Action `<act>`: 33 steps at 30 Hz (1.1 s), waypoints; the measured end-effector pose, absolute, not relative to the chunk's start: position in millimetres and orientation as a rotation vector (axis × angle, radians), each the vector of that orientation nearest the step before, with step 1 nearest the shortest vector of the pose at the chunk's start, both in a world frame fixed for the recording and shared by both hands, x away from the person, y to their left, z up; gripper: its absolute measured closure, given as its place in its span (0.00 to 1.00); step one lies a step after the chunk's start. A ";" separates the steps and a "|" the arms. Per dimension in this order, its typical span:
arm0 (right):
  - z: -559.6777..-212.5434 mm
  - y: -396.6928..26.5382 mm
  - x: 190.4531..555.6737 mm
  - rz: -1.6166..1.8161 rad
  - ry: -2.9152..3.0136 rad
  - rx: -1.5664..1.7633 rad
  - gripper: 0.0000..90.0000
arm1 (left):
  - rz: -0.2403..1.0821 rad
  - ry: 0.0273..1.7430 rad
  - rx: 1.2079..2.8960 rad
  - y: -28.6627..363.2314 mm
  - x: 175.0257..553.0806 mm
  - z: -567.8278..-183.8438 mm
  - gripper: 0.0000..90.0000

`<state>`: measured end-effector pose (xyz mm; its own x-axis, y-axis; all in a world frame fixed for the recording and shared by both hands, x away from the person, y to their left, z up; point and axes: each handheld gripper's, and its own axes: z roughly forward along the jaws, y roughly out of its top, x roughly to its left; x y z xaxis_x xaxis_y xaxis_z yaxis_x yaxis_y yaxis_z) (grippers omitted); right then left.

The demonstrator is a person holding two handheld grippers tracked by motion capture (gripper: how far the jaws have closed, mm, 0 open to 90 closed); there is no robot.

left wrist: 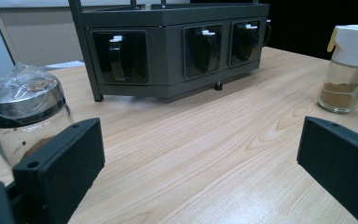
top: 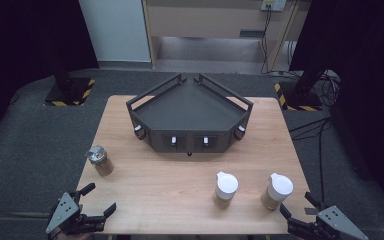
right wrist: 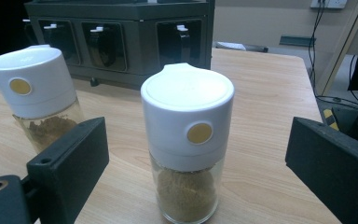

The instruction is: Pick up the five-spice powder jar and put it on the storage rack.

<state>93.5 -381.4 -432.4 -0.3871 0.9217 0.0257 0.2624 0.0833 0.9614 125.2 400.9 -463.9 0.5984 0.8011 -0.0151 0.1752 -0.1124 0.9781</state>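
A dark grey corner rack (top: 190, 112) with small hooks along its front stands at the table's middle back. Two white-capped glass spice jars hold brown powder: one (top: 226, 189) near the front centre, the other (top: 279, 190) to its right. A glass jar with a metal lid (top: 99, 160) stands at the left. My left gripper (top: 96, 200) is open at the front left corner, near the metal-lidded jar (left wrist: 21, 116). My right gripper (top: 296, 207) is open at the front right, its jaws wide on either side of the nearest white-capped jar (right wrist: 187, 140), not touching it.
The wooden table (top: 170, 200) has bare room between the rack and the jars. Dark carpet surrounds it. Two black stands with striped bases (top: 70, 92) sit behind the table, and cables (top: 325, 125) trail on the floor at the right.
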 end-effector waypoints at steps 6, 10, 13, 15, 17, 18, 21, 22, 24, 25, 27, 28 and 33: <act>-432.2 -380.1 94.3 1.325 1.748 1.158 0.06 | 0.650 0.826 1.633 399.8 125.5 -463.4 0.00; -431.8 -381.0 93.8 1.331 1.749 1.158 0.07 | 0.643 0.820 1.634 401.0 125.2 -463.6 0.00; -431.4 -380.5 92.7 1.328 1.744 1.155 0.07 | 0.641 0.818 1.633 401.1 125.2 -463.6 0.00; -431.5 -380.4 92.6 1.330 1.742 1.156 0.07 | 0.640 0.822 1.635 401.1 125.2 -463.6 0.00; -431.3 -379.9 93.2 1.325 1.744 1.155 0.06 | 0.640 0.822 1.627 401.9 124.8 -464.0 0.00; -431.4 -380.0 93.3 1.327 1.745 1.153 0.07 | 0.640 0.822 1.627 401.8 124.8 -464.0 0.00; -431.4 -379.9 93.5 1.328 1.745 1.152 0.06 | 0.638 0.822 1.633 401.4 125.2 -463.5 0.00; -431.4 -380.1 93.2 1.329 1.746 1.151 0.07 | 0.640 0.822 1.635 401.0 125.3 -463.4 0.00; -431.4 -380.2 93.0 1.329 1.744 1.151 0.07 | 0.638 0.823 1.633 401.2 125.3 -463.5 0.00; -431.5 -380.4 93.0 1.330 1.744 1.151 0.07 | 0.637 0.825 1.632 401.3 125.2 -463.5 0.00; -431.6 -380.5 93.0 1.329 1.744 1.150 0.07 | 0.638 0.824 1.634 401.0 125.2 -463.3 0.00; -431.6 -380.6 93.2 1.331 1.745 1.151 0.07 | 0.636 0.824 1.635 400.9 125.6 -463.2 0.00; -431.6 -380.2 92.8 1.331 1.743 1.149 0.07 | 0.634 0.821 1.647 399.0 126.1 -461.5 0.00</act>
<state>92.8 -380.2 -431.6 -0.4019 0.9156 0.0107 0.2512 0.0990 0.9629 126.1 399.0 -461.5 0.6119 0.7907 -0.0159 0.1849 -0.1235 0.9750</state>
